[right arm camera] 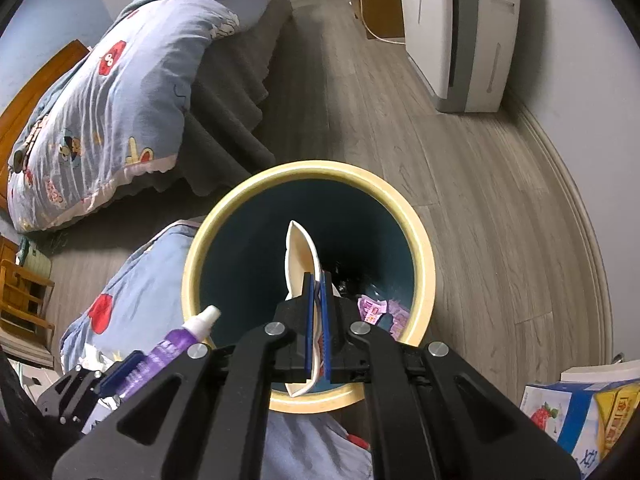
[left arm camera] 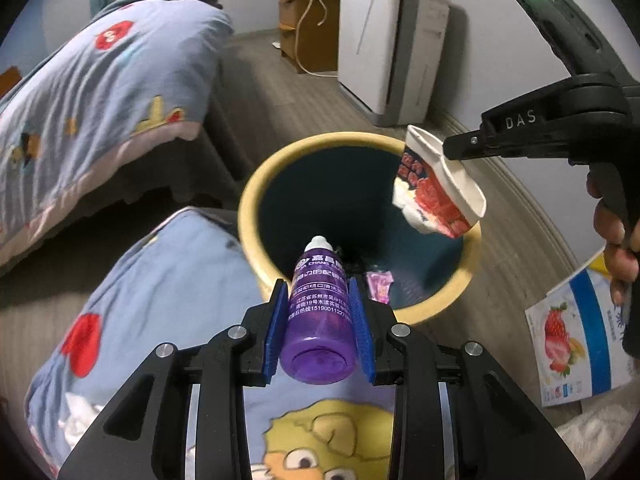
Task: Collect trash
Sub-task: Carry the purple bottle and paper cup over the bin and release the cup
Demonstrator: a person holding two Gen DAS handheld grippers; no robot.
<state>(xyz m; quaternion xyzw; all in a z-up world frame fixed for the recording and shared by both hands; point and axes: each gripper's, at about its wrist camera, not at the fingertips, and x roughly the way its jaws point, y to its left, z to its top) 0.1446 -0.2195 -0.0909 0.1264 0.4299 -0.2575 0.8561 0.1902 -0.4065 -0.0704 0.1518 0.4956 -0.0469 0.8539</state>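
A round bin (left arm camera: 256,184) with a cream rim and dark blue inside stands on the wooden floor; it appears again as the bin (right arm camera: 420,240) in the right wrist view. My left gripper (left arm camera: 319,286) is shut on a purple bottle (left arm camera: 319,320) with a white cap, held at the bin's near rim. The bottle (right arm camera: 176,344) also shows at the lower left of the right wrist view. My right gripper (right arm camera: 319,280) is shut on a squashed paper cup (right arm camera: 300,256) with red print, hanging over the bin's opening. That cup (left arm camera: 436,188) shows at the bin's right rim. Pink wrappers (right arm camera: 380,312) lie inside.
A bed with a blue cartoon quilt (left arm camera: 100,112) fills the left side. A blue cartoon cushion (left arm camera: 160,300) lies by the bin. A white appliance (left arm camera: 388,52) and wooden cabinet (left arm camera: 308,28) stand along the far wall. A strawberry-print box (left arm camera: 576,336) lies on the right.
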